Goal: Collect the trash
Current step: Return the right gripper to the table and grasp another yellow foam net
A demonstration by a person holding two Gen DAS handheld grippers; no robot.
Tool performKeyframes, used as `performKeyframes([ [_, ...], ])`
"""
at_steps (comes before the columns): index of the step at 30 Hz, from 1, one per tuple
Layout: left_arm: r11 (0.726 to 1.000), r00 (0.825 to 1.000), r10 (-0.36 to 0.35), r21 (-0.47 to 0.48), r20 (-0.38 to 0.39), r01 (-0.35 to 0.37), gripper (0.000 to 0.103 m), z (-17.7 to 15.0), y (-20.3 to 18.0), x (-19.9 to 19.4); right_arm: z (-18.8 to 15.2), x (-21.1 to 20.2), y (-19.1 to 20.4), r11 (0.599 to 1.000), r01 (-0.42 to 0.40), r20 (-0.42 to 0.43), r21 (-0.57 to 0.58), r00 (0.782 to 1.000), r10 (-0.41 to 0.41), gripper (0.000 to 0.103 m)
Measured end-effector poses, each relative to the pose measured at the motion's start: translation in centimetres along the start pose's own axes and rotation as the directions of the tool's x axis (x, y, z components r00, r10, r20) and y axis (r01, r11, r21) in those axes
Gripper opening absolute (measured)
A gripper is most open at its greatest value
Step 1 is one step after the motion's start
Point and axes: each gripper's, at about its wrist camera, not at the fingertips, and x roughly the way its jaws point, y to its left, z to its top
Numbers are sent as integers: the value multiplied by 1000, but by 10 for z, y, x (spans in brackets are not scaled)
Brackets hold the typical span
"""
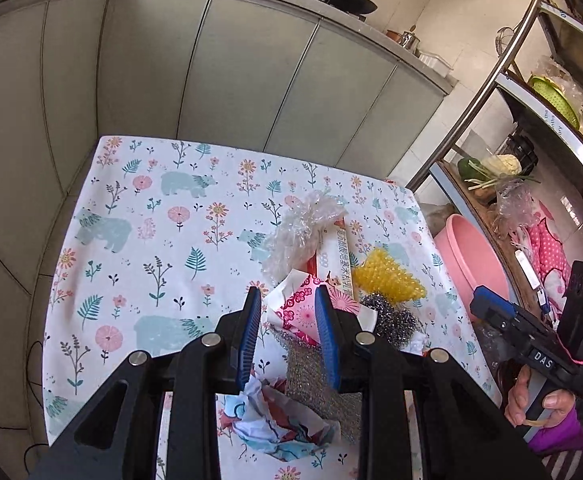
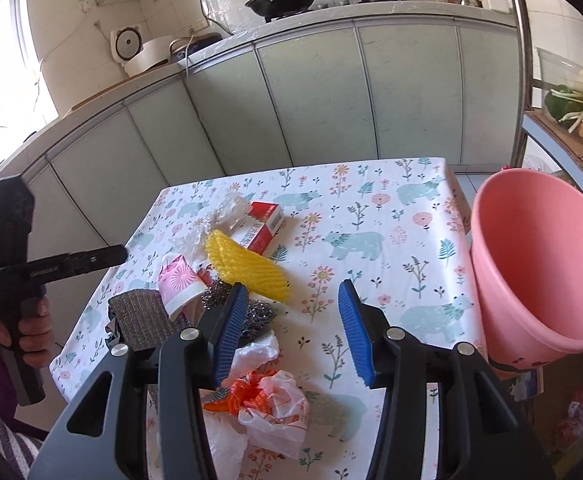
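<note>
1. Left gripper: blue-padded jaws spread apart, nothing pinched; held above the near end of the trash heap, the pink flowered paper cup showing between its fingers.
2. Table with bear-and-flower cloth: the landmark for all entries below. The trash sits toward its right-hand side in the left wrist view.
3. Crumpled printed paper: at the near edge of the table, below the left gripper.
4. Glittery silver scouring pad: flat on the table, touching the cup on its near side.
5. Clear crumpled plastic film: farthest of the heap from the near table edge, lying against the red-and-white carton.
6. Yellow foam net sleeve: in the middle of the table, touching the carton and overlapping the steel-wool scourer.
7. White plastic bag with orange print: near edge of the table, under the right gripper.
8. Right gripper: jaws wide apart, holding nothing, above the bag and scourer.
9. Pink plastic bucket: just beside the table's right edge, mouth tilted toward the camera, interior bare as far as seen.
</note>
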Motion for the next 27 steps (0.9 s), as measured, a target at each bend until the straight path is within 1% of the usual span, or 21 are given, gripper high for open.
performKeyframes([
  [4, 1000, 999, -3, 13, -40, 3, 27, 17, -1, 20, 1, 7, 5, 1000, -20, -22, -17, 1000, 19, 48],
  [8, 997, 998, -12, 80, -69, 18, 27, 39, -13, 39, 6, 16, 11, 998, -52, -43, -27, 998, 51, 48],
  [11, 991, 993, 23, 135, -118, -7, 28, 50, -20, 62, 11, 22, 18, 997, -64, -51, -52, 997, 62, 48],
  [13, 988, 987, 46, 155, -151, -23, 28, 51, -21, 75, 14, 26, 22, 995, -76, -57, -70, 996, 72, 48],
  [16, 984, 980, 57, 178, -190, -22, 28, 48, -21, 87, 18, 34, 29, 991, -86, -74, -99, 994, 79, 48],
  [20, 983, 978, 84, 180, -194, -49, 27, 44, -15, 96, 21, 49, 38, 987, -97, -105, -126, 991, 84, 48],
  [21, 983, 977, 88, 175, -193, -54, 26, 43, -13, 96, 22, 51, 39, 986, -101, -112, -131, 990, 86, 48],
  [23, 986, 978, 75, 158, -193, -44, 20, 43, -9, 95, 22, 57, 43, 984, -101, -127, -145, 989, 82, 48],
  [25, 987, 980, 71, 158, -187, -42, 7, 43, -8, 92, 22, 62, 44, 983, -106, -145, -149, 986, 84, 48],
  [27, 985, 983, 68, 165, -170, -40, 5, 44, -8, 87, 21, 66, 44, 984, -111, -161, -141, 983, 88, 35],
])
